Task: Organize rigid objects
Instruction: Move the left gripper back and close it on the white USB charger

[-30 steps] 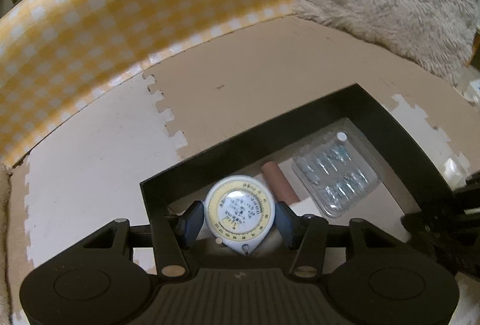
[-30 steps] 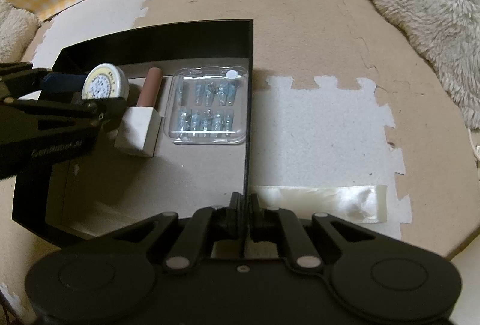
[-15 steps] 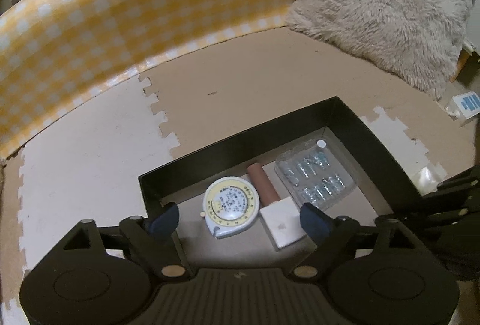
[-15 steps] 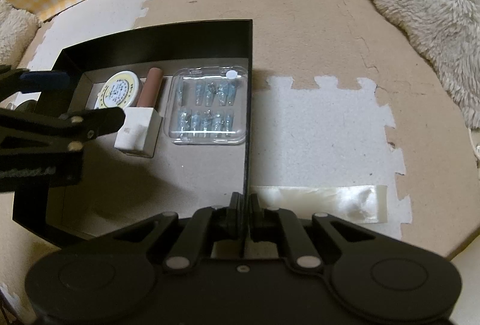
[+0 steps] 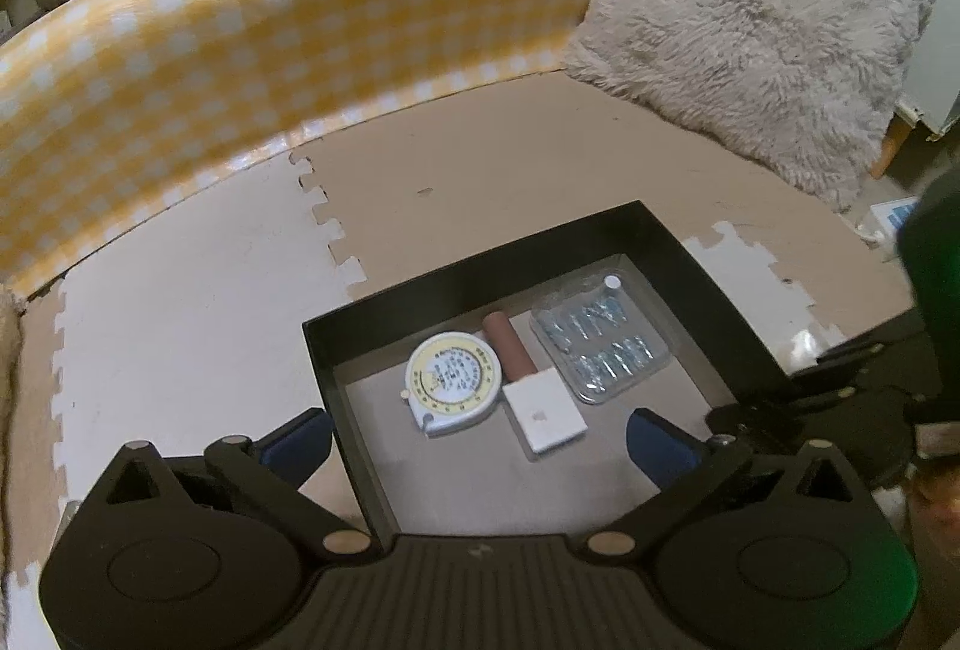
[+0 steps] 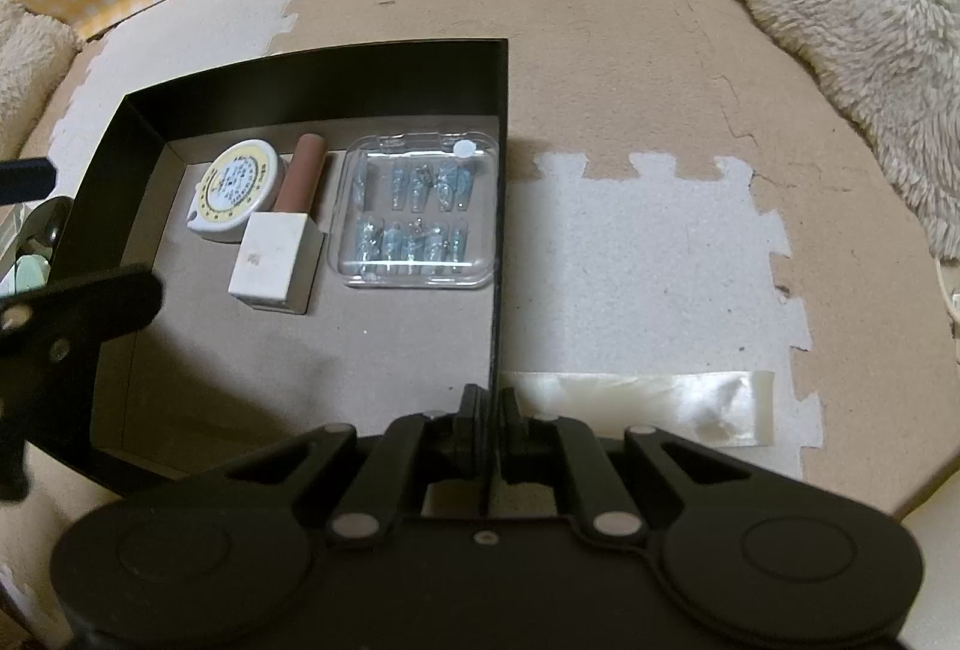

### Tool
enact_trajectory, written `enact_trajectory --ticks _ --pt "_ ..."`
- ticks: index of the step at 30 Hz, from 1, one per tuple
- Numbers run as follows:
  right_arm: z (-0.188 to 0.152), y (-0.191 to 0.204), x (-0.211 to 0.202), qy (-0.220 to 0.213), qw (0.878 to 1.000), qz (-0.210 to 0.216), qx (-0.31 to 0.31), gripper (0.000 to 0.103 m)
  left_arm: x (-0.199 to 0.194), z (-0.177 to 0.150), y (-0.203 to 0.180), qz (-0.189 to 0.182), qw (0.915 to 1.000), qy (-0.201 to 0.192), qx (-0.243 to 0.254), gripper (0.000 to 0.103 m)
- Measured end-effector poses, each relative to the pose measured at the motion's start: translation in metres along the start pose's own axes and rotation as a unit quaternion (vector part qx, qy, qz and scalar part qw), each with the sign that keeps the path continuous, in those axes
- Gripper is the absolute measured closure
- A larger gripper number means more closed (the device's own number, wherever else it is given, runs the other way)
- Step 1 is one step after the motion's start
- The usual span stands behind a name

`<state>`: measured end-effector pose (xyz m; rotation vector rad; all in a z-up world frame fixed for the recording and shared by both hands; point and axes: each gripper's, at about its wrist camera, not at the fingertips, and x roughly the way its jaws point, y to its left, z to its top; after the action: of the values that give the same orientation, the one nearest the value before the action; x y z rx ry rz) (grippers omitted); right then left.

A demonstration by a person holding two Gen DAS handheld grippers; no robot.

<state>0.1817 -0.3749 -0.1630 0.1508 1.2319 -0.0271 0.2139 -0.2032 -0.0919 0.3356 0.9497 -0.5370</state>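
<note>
A shallow black box (image 5: 468, 272) (image 6: 312, 80) lies on the foam mat. Inside it, in a row, are a round white and yellow tape measure (image 5: 453, 380) (image 6: 237, 185), a brown cylinder (image 5: 507, 350) (image 6: 303, 176), a small white box (image 5: 543, 410) (image 6: 273, 260) and a clear plastic case (image 5: 600, 344) (image 6: 417, 212) of small blue parts. My left gripper (image 5: 477, 440) hovers above the box's near left corner, its jaws opening wide with nothing between them. My right gripper (image 6: 489, 410) is shut on the box's thin right wall.
A yellow checked cloth (image 5: 240, 20) borders the mat at the back. A fluffy beige cushion (image 5: 750, 20) lies at the back right. A strip of shiny tape (image 6: 636, 404) sticks to the white mat tile right of the box.
My left gripper let go of the tape measure, which now lies in the box beside the brown cylinder. The jaws spread wide and the gripper drew up and back. The right gripper kept still.
</note>
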Motion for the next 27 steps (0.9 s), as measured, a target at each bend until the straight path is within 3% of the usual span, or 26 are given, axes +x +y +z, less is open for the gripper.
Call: enact_trajectory --ticks 13,20,27 --pt "0.000 0.001 0.000 0.000 1.000 -0.001 -0.002 0.096 -0.042 -0.027 0.006 -0.022 0.9992 -0.030 -0.015 0.000" --pt "0.001 0.002 0.000 0.000 1.000 -0.003 -0.004 0.096 -0.077 -0.040 0.029 -0.024 0.9960 -0.080 -0.033 0.000" --pt "0.001 0.002 0.000 0.000 1.000 -0.004 -0.005 0.096 -0.107 -0.048 0.064 0.004 0.9889 -0.132 -0.067 0.000"
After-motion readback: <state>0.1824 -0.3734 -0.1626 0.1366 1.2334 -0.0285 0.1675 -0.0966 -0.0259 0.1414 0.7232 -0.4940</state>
